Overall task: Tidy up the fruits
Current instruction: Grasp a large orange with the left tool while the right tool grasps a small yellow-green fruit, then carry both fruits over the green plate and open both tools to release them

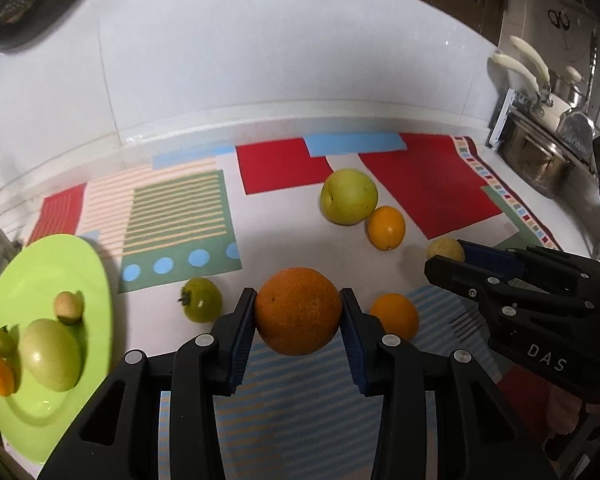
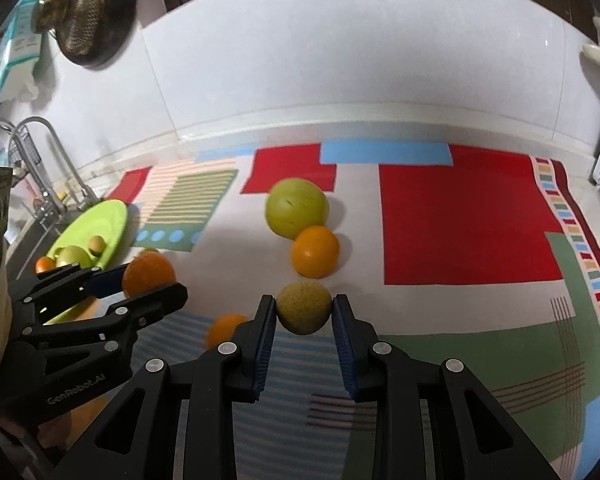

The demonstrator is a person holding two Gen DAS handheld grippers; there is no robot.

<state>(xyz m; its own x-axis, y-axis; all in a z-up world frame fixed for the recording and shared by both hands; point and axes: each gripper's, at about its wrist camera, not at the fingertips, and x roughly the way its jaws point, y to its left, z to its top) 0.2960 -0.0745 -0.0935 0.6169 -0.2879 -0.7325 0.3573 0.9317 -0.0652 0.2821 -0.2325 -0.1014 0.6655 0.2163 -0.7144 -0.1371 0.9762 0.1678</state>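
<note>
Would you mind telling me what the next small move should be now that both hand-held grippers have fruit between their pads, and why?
Probably lift the left hand-held gripper and carry its large orange to the green plate, where four sorted fruits already sit. The pads appear pressed on both sides, so the grip looks ready. The right hand-held gripper, shut on the small yellow-green fruit, could follow.

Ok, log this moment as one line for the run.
left gripper: shut on big orange | right gripper: shut on yellowish fruit | green plate: four fruits
</note>
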